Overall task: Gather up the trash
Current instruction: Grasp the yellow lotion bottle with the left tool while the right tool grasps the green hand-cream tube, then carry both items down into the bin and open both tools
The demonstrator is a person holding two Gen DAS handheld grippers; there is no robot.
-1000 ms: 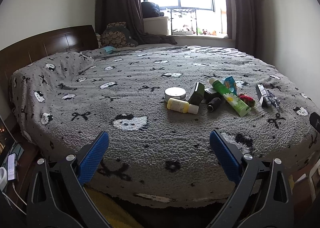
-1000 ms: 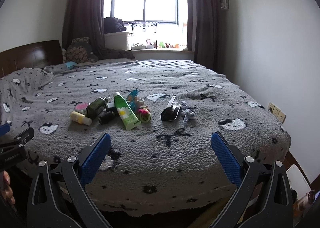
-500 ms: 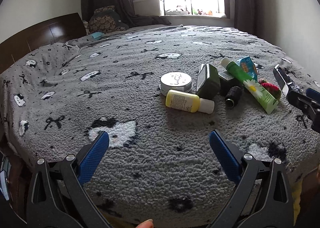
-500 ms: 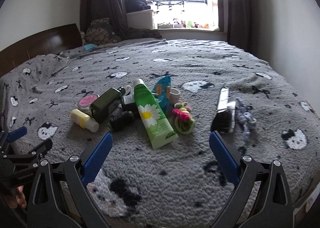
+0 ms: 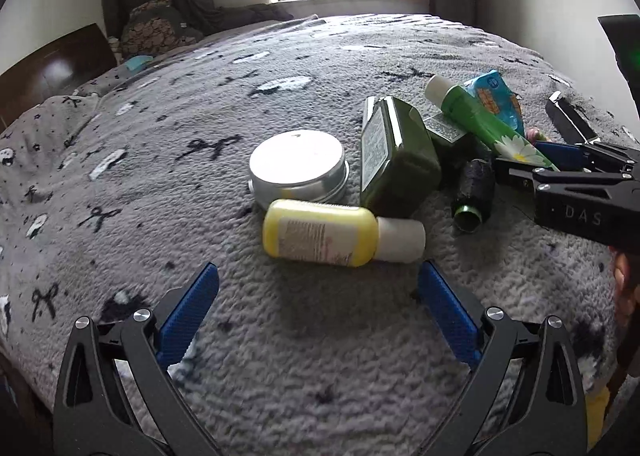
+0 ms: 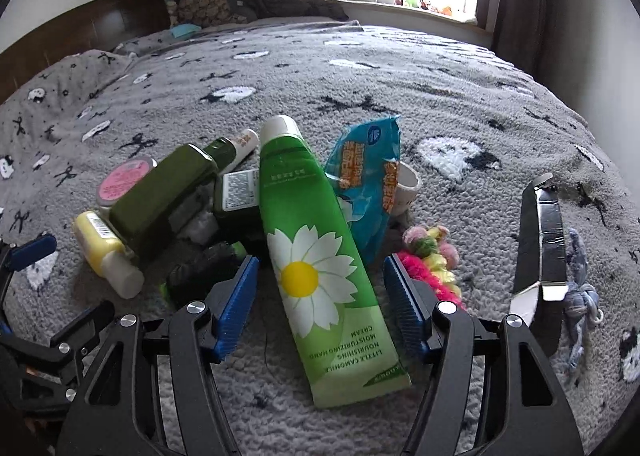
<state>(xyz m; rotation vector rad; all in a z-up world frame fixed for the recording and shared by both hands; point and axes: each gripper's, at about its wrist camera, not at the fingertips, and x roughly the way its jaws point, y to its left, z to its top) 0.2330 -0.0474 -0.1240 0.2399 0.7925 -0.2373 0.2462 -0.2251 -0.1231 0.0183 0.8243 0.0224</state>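
Grey bedspread [image 6: 460, 103], released right tongs [image 6: 318, 288] closing astride green tube [image 6: 316, 256]; left tongs [image 5: 318, 296] released, black spool [image 6: 200, 268] half-hidden.

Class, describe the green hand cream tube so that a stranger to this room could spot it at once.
On the grey blanket covering the bed, a cluster of bottles and wrappers lies near the front edge. The green tube lies among them, white cap pointing towards the window. Only it bears a large white daisy.
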